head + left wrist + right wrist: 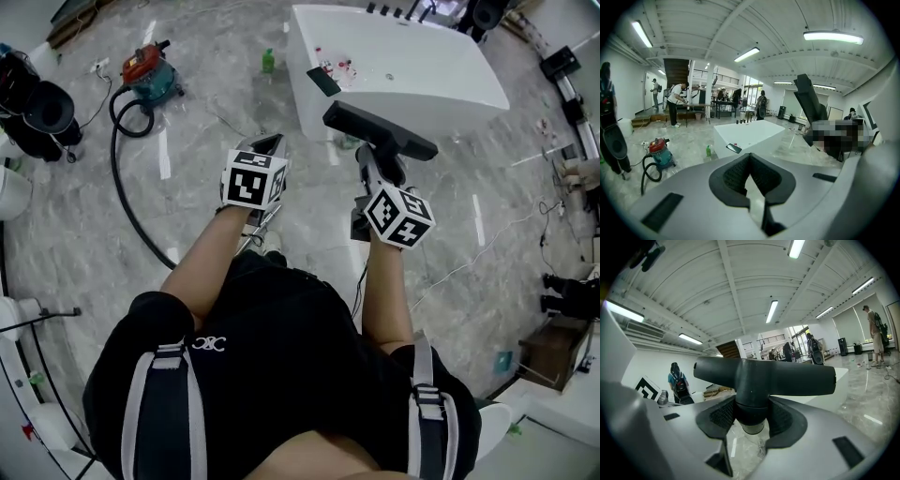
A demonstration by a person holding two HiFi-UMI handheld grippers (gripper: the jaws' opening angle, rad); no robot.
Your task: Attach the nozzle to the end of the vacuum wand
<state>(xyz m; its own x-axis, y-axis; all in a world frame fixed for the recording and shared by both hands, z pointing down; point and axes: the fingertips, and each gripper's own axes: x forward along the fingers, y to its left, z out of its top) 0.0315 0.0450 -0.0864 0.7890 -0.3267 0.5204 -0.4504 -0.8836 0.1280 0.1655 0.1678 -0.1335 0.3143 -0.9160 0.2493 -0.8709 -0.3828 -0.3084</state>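
Black nozzle [764,376], T-shaped, is up in the air over the grey marble floor [206,150]. Its neck is clamped between the fingers of the right gripper [751,420], with the head crosswise above them. The left gripper [750,176] is beside it, fingers together on nothing. The red-and-teal vacuum [150,70] and its black hose [127,178] sit on the floor well to the left. A white tub [422,75] lies ahead.

A person in a black short-sleeved T-shirt [281,375] with a small white emblem [208,344] wears grey-and-black shoulder straps [169,403] with buckles. The left gripper [750,157] and right gripper [751,408] have smooth grey shells, black ribbed pads [733,176] and white cubes [253,180] bearing black square markers.
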